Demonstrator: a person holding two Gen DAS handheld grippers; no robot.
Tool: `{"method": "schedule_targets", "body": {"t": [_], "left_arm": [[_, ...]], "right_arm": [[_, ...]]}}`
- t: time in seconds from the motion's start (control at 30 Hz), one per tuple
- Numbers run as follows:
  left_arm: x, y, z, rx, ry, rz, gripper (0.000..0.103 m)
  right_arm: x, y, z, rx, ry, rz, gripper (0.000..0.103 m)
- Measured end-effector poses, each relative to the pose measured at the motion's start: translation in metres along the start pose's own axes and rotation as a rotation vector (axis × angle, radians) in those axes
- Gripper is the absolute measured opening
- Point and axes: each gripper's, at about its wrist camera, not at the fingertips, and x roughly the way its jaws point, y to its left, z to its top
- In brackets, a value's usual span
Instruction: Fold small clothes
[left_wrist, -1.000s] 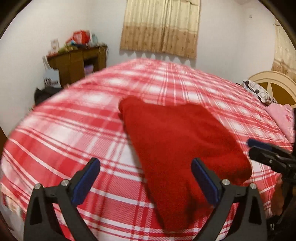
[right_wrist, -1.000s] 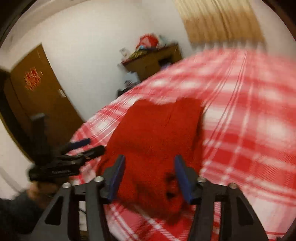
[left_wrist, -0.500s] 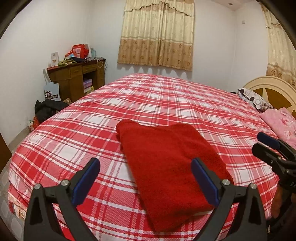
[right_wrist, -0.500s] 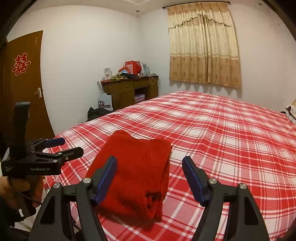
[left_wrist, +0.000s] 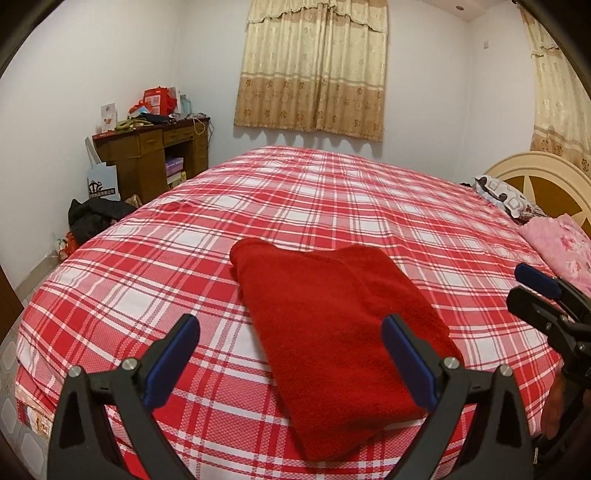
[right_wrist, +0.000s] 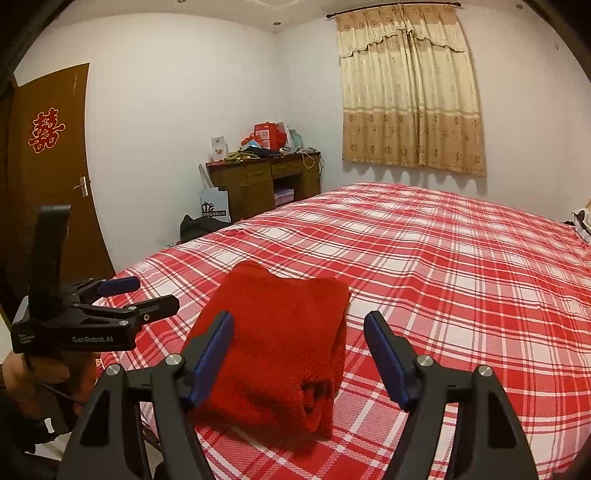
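Garment: red folded cloth (left_wrist: 332, 332) lies flat on the plaid bed (left_wrist: 332, 206).
Left gripper (left_wrist: 291, 354): spread wide, grasping nothing.
Right gripper (right_wrist: 299, 350): just opened, empty, above the cloth.

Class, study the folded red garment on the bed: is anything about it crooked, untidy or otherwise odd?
Slightly. The red garment lies folded on the plaid bed at a slant to the stripes, and its near end gapes, with loose layers bunched there. Nothing is spilled or damaged.
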Motion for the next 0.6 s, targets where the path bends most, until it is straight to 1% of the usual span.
{"method": "schedule_targets", "body": {"t": [0.6], "left_arm": [[0.0012,-0.0022,-0.0012,0.003,0.005,-0.002,0.101]], "right_arm": [[-0.0032,0.0033,-0.0003,0.004,0.004,0.01,0.074]]}}
